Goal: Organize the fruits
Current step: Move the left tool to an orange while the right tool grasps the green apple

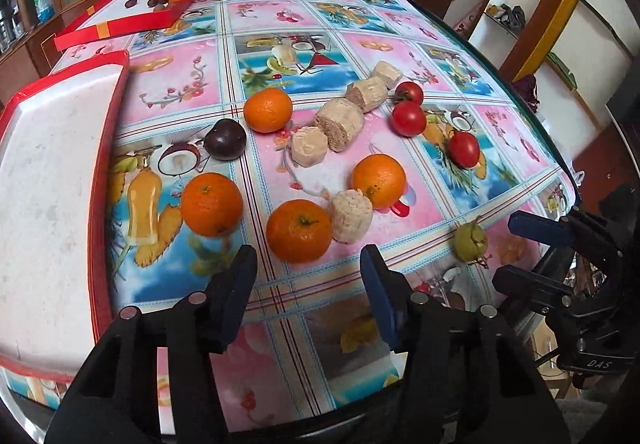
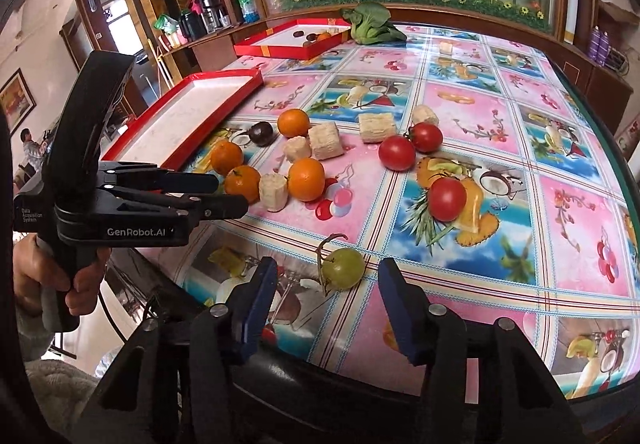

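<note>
Fruit scattered on the table (image 1: 500,55), nothing picked up yet

Both tools are held spread and empty: left tool (image 1: 308,276) with an orange (image 1: 299,231) at 12 o'clock, right tool (image 2: 326,284) with a green grape (image 2: 343,268) between its tips.

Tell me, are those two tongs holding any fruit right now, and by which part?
Nothing is held. The left tongs stand open just short of an orange, and the right tongs stand open around a green grape without touching it.

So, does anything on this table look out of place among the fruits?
Yes: a green leafy vegetable lies beside the far red tray, and pale cut cylinder pieces lie mixed among the oranges and tomatoes. They are not fruits.
</note>
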### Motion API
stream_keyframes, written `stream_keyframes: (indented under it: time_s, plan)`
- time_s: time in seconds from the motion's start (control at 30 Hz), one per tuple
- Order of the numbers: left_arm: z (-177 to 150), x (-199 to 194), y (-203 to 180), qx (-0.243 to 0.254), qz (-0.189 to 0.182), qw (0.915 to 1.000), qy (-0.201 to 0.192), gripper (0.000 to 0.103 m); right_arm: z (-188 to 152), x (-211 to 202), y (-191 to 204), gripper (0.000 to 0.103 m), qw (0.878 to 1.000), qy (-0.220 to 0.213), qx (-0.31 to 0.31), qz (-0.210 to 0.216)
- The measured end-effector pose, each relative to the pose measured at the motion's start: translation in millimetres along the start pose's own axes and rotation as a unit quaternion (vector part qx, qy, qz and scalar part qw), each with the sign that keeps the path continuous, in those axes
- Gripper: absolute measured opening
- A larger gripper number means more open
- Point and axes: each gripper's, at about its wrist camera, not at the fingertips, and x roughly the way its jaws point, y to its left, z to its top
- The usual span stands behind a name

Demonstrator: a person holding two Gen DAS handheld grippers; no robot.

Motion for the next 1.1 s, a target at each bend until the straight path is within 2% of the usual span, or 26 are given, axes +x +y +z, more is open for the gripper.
stream_keyframes:
  time_s: [0.03,0.07,0.1,0.33,0.43,0.53,0.7,0.87,0.97,1.1]
  plan:
    - [0.8,2.7,1.3,0.001,-0.002,1.0,0.004,0.046,0.6,1.7,-0.3,0.052,1.0,0.002,0.0,0.0]
    - [1.1,5.1,2.2,0.003,-0.005,0.9999,0.009,0.036,1.3,3.6,-0.5,0.05,1.0,0.003,-0.001,-0.001]
    - [1.0,7.0,2.8,0.004,-0.005,0.9999,0.011,0.033,1.8,4.2,0.1,0.049,1.0,0.004,-0.003,-0.001]
    - [8.3,13.3,3.0,0.021,0.0,0.9996,0.018,0.032,4.7,17.7,-0.1,0.047,1.0,0.014,-0.005,0.001]
    - [11.7,13.9,6.7,0.014,-0.01,0.9996,0.023,0.032,4.9,22.3,1.0,0.044,1.0,0.019,-0.007,0.001]
    - [13.8,15.3,9.7,0.01,-0.02,0.9995,0.025,0.033,4.2,23.7,1.6,0.041,1.0,0.02,-0.009,-0.001]
    - [18.4,20.0,2.7,0.028,-0.014,0.9991,0.026,0.033,6.4,23.9,1.7,0.027,1.0,0.015,-0.015,-0.005]
    - [25.2,24.0,3.1,0.026,-0.016,0.9992,0.027,0.034,5.3,23.4,0.2,0.027,1.0,0.016,-0.012,-0.005]
    - [27.9,24.8,4.0,0.026,-0.006,0.9993,0.026,0.04,2.8,24.2,-4.8,0.032,1.0,0.02,0.0,-0.004]
    - [31.2,26.7,2.8,0.03,-0.003,0.9992,0.025,0.04,-1.9,27.0,-10.9,0.032,1.0,0.025,0.014,-0.009]
